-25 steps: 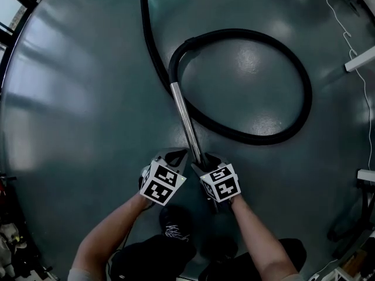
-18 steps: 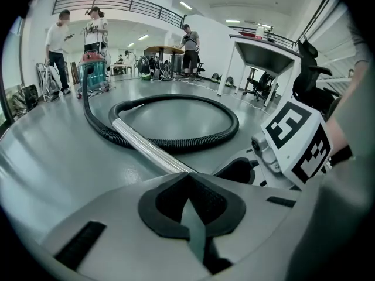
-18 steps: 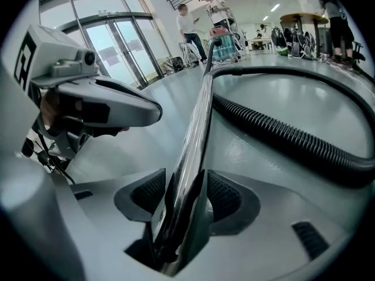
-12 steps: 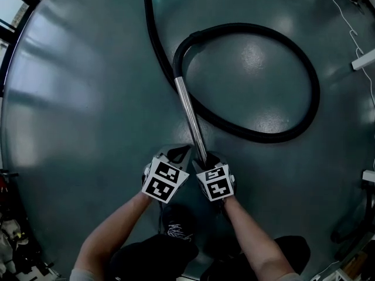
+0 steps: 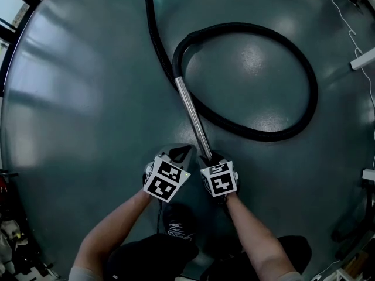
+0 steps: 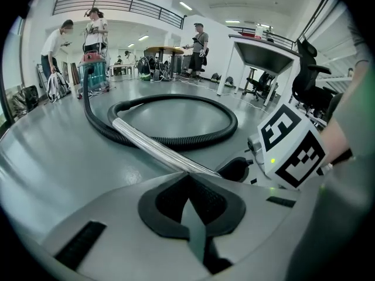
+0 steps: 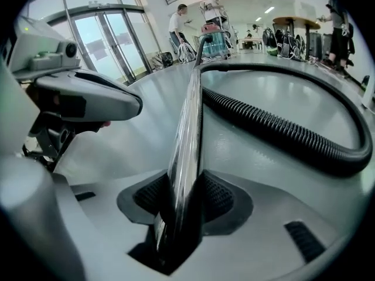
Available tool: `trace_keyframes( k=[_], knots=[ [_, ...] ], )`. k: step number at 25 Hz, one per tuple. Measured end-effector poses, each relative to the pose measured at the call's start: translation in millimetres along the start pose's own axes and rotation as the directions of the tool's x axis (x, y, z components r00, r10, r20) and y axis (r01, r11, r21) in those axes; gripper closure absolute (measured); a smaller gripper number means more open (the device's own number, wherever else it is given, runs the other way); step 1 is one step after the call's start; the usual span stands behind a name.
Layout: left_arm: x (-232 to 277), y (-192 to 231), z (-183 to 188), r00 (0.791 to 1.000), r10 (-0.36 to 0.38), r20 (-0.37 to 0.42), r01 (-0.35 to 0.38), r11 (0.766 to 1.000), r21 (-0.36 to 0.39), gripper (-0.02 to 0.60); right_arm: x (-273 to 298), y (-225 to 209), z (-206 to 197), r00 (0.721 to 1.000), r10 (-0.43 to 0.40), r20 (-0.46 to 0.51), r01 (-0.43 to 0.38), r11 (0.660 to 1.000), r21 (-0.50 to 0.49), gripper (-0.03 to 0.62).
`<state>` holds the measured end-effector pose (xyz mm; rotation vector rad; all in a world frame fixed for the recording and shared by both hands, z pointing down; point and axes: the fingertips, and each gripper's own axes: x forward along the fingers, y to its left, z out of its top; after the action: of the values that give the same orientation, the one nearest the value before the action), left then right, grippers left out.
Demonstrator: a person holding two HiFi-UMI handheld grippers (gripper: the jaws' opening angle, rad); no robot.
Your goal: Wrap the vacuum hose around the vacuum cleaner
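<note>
A black ribbed vacuum hose (image 5: 310,92) lies in a wide loop on the grey-green floor and joins a chrome wand (image 5: 190,110) that runs toward me. My right gripper (image 5: 210,157) is at the wand's near end. In the right gripper view its jaws are closing, and both pads (image 7: 217,198) lie against the wand (image 7: 187,133). My left gripper (image 5: 179,154) hovers just left of the wand, shut and empty (image 6: 188,183). The vacuum cleaner (image 6: 94,75), with a clear teal canister, stands far across the floor where the hose (image 6: 228,122) leads.
Several people (image 6: 96,25) stand near the vacuum cleaner. A white desk (image 6: 263,51) and an office chair (image 6: 307,75) stand to the right. A thin white cable (image 5: 345,34) and white fittings (image 5: 363,60) lie at the floor's right edge. My shoes (image 5: 176,224) are below the grippers.
Both grippers have stayed at the wand's near end with only a slight shift. The hose loop looks the same.
</note>
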<state>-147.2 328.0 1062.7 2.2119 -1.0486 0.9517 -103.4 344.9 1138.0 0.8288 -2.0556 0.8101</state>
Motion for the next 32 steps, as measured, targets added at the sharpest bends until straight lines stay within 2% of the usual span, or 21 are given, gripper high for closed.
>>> trace_keyframes(
  k=[6,10,15,22,26,29,32],
  knots=[
    [-10,6,5,1.0,0.01,0.013,-0.01,1.0,0.008,0.577,-17,-36,-4,0.998,0.003,-0.063,-0.012,0.991,-0.137,0.425],
    [-19,4,17,1.0,0.009,0.015,-0.009,0.999,0.04,0.577,-39,-59,-4,0.993,-0.016,-0.114,-0.007,0.979,-0.205,0.428],
    [-40,-5,46,1.0,0.004,0.02,-0.005,0.998,0.059,0.577,-80,-72,-1,0.988,-0.005,-0.155,-0.032,0.971,-0.236,0.428],
    [-81,-31,83,1.0,-0.011,-0.021,0.013,0.995,0.099,0.577,-154,-68,18,0.987,-0.005,-0.163,-0.038,0.965,-0.261,0.428],
    [-106,-44,116,1.0,0.007,-0.024,-0.002,0.983,0.186,0.575,-199,-57,32,0.985,0.038,-0.166,-0.079,0.966,-0.246,0.428],
    [-129,-62,144,0.999,-0.024,-0.029,0.031,0.966,0.255,0.568,-240,-42,36,0.981,0.052,-0.185,-0.097,0.966,-0.238,0.428],
    [-148,-82,175,0.995,-0.092,-0.043,0.101,0.928,0.357,0.455,-276,-27,45,0.98,0.05,-0.194,-0.099,0.963,-0.251,0.428]
  ],
)
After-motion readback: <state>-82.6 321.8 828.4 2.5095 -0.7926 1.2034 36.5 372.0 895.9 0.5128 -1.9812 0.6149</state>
